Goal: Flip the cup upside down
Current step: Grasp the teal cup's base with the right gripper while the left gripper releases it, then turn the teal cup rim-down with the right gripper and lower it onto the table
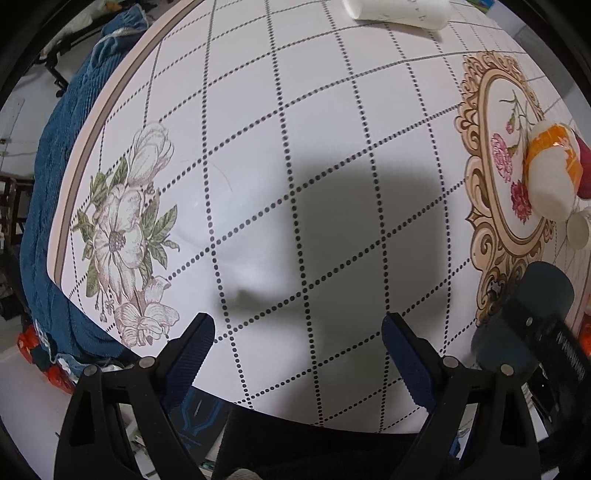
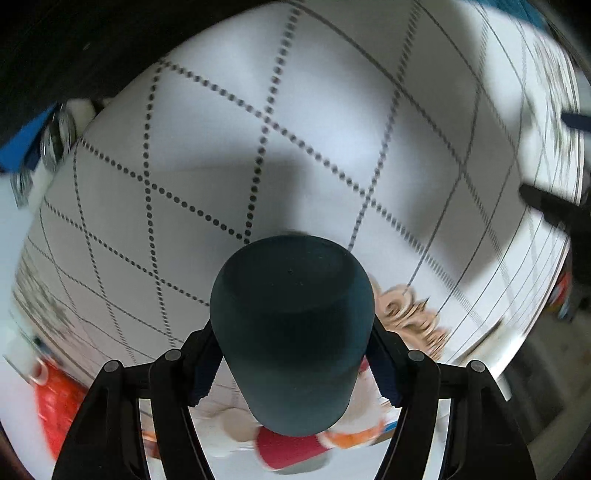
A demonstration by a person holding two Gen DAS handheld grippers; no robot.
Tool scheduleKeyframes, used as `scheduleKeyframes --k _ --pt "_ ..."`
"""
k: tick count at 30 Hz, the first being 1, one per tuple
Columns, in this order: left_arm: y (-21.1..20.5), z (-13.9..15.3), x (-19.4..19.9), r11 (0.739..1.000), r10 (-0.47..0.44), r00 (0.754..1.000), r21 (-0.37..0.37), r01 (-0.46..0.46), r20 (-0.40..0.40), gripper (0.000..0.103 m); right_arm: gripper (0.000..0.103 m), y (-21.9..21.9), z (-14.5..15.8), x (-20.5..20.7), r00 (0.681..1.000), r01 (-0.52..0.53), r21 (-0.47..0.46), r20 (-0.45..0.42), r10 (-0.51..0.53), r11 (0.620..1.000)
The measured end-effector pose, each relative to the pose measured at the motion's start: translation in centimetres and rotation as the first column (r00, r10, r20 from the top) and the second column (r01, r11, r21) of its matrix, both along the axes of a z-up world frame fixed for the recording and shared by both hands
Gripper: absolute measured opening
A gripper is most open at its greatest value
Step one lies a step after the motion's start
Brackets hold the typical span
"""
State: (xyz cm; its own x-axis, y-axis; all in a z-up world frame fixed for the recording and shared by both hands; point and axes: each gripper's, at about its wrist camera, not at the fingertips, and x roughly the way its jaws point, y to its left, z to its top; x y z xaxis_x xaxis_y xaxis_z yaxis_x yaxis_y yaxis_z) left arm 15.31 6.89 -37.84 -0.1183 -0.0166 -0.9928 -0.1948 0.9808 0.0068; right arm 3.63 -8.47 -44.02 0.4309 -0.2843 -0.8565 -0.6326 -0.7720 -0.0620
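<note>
A dark teal cup (image 2: pixel 291 332) is clamped between the fingers of my right gripper (image 2: pixel 291 363). Its flat base points away from the camera, above the white table; its mouth is hidden. The background is blurred. In the left wrist view the same cup (image 1: pixel 524 317) shows at the lower right, held by the right gripper's black body (image 1: pixel 554 347). My left gripper (image 1: pixel 299 354) is open and empty, hovering over the white dotted-grid tabletop (image 1: pixel 295 147).
A white-and-orange bottle (image 1: pixel 550 170) lies at the right next to a red object (image 1: pixel 583 173) and a small white cup (image 1: pixel 578 229). A white tube (image 1: pixel 399 11) lies at the far edge. A blue cloth (image 1: pixel 55 206) hangs beyond the left edge.
</note>
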Motion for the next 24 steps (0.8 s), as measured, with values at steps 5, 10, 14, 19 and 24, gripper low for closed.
scheduleKeyframes --k 5,10,14,19,24 --pt "-1.0 1.1 0.6 0.999 -0.034 0.999 0.009 0.034 0.016 0.093 0.072 1.1 -0.3 2.4 0.96 0.281 -0.032 0.005 -0.281 0.959" --pt "-1.8 1.8 0.7 0.998 -0.061 0.998 0.013 0.06 0.027 0.093 0.071 1.6 -0.7 4.5 0.846 0.532 -0.068 -0.001 -0.534 0.844" --pt "-2.9 2.1 0.6 0.997 -0.075 0.997 0.014 0.074 0.035 0.093 0.071 1.7 -0.7 7.1 0.687 0.724 -0.089 -0.004 -0.727 0.684" --pt "-3.8 2.1 0.2 0.996 -0.093 0.995 0.012 0.092 0.039 0.093 0.071 0.4 -1.1 10.6 0.4 0.909 -0.128 0.001 -0.917 0.396" --pt "-5.1 2.3 -0.5 0.994 -0.108 0.993 0.011 0.107 0.042 0.093 0.071 -2.0 -1.9 13.2 0.135 0.975 -0.179 0.009 -0.991 0.131"
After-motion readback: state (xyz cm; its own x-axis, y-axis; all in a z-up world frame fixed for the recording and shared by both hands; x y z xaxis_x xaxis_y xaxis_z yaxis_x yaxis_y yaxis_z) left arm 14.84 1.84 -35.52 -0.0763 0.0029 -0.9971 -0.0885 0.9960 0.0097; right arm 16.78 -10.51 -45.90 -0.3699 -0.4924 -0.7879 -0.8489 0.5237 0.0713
